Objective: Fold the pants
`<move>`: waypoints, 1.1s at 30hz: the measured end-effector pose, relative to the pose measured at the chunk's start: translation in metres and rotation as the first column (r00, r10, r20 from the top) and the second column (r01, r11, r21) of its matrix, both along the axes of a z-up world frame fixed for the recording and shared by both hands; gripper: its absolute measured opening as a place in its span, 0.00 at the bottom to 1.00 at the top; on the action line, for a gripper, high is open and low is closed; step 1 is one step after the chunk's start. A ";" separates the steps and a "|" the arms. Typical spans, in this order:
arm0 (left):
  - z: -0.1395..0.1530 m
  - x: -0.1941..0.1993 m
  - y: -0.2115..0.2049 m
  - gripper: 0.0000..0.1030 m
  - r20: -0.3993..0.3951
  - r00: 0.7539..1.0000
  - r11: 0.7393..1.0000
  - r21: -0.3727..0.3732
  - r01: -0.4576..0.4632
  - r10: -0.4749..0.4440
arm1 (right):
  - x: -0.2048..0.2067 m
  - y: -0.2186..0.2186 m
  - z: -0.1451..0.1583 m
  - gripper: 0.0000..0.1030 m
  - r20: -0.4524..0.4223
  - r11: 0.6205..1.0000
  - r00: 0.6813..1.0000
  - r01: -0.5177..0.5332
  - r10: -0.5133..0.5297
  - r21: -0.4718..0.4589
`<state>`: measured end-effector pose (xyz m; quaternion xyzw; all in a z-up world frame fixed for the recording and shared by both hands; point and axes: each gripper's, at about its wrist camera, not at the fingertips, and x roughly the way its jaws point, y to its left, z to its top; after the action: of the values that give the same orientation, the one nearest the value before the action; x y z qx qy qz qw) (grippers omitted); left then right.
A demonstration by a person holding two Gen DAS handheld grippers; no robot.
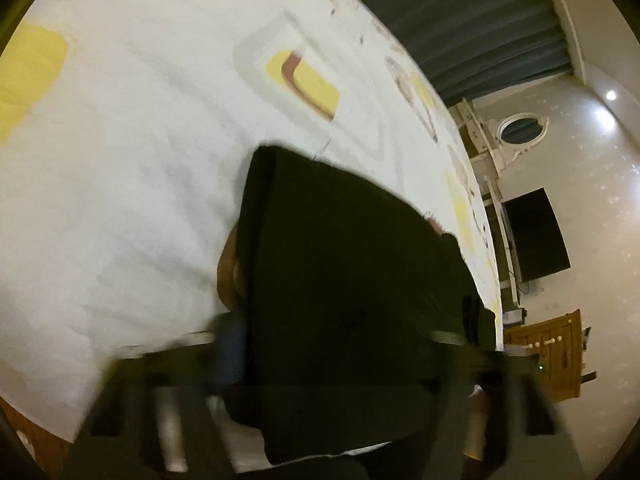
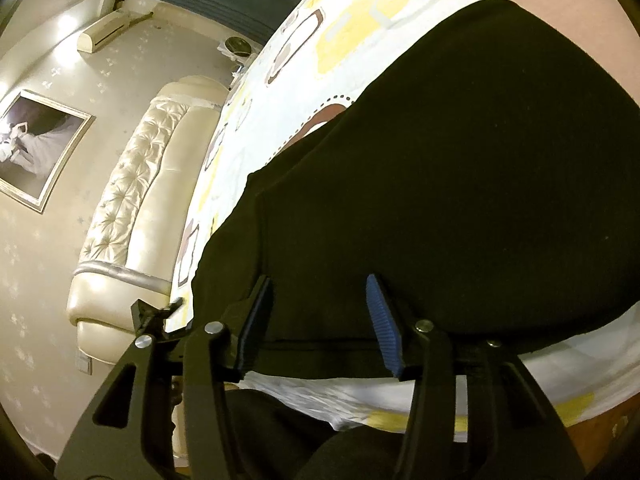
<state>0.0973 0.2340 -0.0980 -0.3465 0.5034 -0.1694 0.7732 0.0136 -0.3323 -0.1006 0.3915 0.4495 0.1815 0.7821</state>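
Plainly, black pants (image 2: 460,184) on patterned bedsheet (image 1: 120,140), right gripper (image 2: 320,320) fingers (image 2: 384,320) astride hem

Black pants (image 2: 460,168) on the bed

Folded into a dark, smooth slab, hem edge toward 6 o'clock, lying flat.

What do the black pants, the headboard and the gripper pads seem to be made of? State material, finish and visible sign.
Black pants: probably a soft matte knit; they drape and show specks of lint.
Headboard: probably cream leather or imitation leather, glossy; buttoned tufts catch the light.
Right gripper pads: likely blue rubber or plastic, ribbed with fine ridges.
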 end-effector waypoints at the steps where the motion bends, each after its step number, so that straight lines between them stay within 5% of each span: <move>1: -0.002 0.001 -0.001 0.38 -0.004 1.000 1.000 -0.004 0.003 -0.003 | 0.000 0.001 0.001 0.51 0.004 1.000 1.000 0.000 0.000 0.000; 5: -0.006 0.001 -0.003 0.17 -0.025 1.000 0.999 -0.047 0.001 -0.002 | 0.000 0.005 0.004 0.61 0.023 1.000 1.000 -0.007 0.007 -0.006; 11: 0.025 -0.005 -0.010 0.14 0.001 1.000 1.000 0.011 -0.027 0.027 | 0.000 0.010 0.007 0.74 0.046 1.000 0.999 -0.006 0.006 0.006; 15: 0.071 -0.010 -0.028 0.14 0.080 0.997 0.998 0.060 -0.003 -0.002 | 0.000 0.013 0.010 0.83 0.065 1.000 0.998 -0.016 0.016 0.004; 23: 0.149 -0.015 -0.097 0.14 0.184 0.979 0.980 0.192 0.055 -0.091 | 0.001 0.016 0.011 0.86 0.069 1.000 0.997 -0.024 0.023 0.006; 33: 0.185 -0.021 -0.213 0.13 0.259 0.929 0.927 0.335 0.169 -0.263 | 0.004 0.014 0.009 0.86 0.065 0.999 0.998 -0.026 0.024 0.034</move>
<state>0.0765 0.0212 0.0873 -0.1344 0.4360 -0.2246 0.8611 0.0172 -0.3181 -0.0918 0.3935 0.4257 0.2117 0.7869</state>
